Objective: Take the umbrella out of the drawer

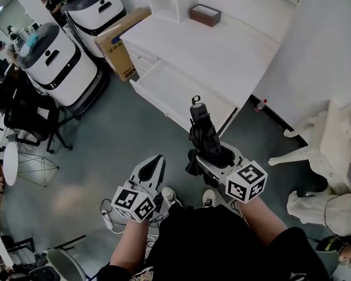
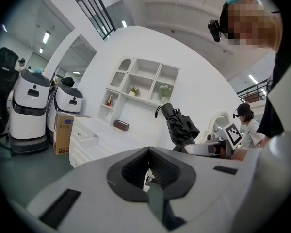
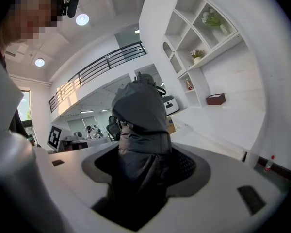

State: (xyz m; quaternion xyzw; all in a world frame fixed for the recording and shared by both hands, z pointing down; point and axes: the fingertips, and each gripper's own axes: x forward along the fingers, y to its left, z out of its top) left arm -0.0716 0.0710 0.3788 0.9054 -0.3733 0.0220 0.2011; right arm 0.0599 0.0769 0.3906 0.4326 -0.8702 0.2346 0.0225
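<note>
Head view showed the folded black umbrella (image 1: 200, 127) clear of the open drawer (image 1: 181, 92), upright in the right gripper (image 1: 209, 156), fingers clenched on its canopy; left gripper (image 1: 154, 164) fingers pressed together, empty; removal seemed done; next, likely setting it down.

The drawer (image 1: 184, 92) juts out from the front of the desk (image 1: 234, 51). Before the drawer's front edge, the umbrella (image 1: 200, 130) stands upright, clamped between the jaws of the right gripper (image 1: 213, 157). Farther before the drawer and more to the left, the left gripper (image 1: 154, 164) has its jaws together on nothing. A cardboard box (image 1: 120, 43) sits left of the drawer, and a small box (image 1: 205, 14) sits behind it on the desk.
</note>
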